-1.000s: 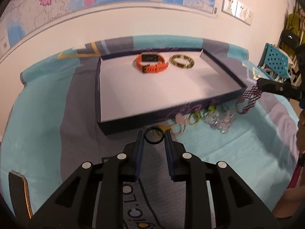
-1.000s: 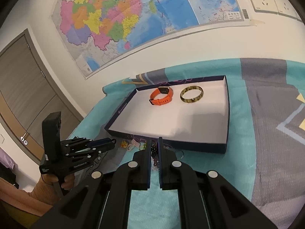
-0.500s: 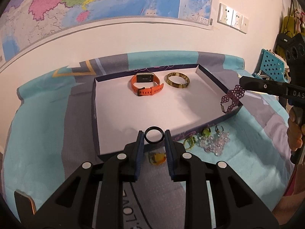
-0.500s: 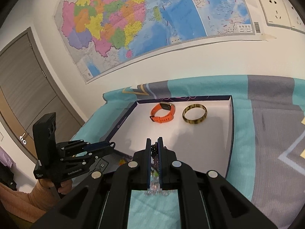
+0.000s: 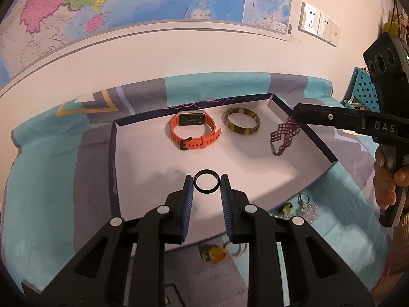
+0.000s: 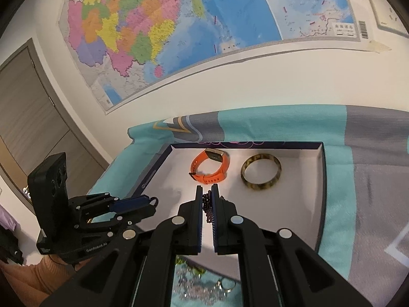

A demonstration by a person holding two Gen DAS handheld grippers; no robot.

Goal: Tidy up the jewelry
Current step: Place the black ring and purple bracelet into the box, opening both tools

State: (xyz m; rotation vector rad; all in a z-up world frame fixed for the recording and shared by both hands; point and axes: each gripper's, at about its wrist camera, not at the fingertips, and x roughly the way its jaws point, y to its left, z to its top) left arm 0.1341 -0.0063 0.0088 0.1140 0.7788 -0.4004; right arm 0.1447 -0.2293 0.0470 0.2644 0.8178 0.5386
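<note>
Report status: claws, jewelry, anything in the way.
Left claw shut on black ring, right claw on purple bracelet, both over tray. Watch, bangle inside. Path clear.

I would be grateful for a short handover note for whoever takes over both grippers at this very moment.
Left gripper: shut on the black ring, held over the near part of the tray.
Right gripper: shut on the purple beaded bracelet, which hangs over the tray's right side.
Done: orange watch and tortoiseshell bangle lie in the tray at the back.
Left: set down the ring and the bracelet, then bring in the loose pieces on the bedspread in front of the tray.
</note>
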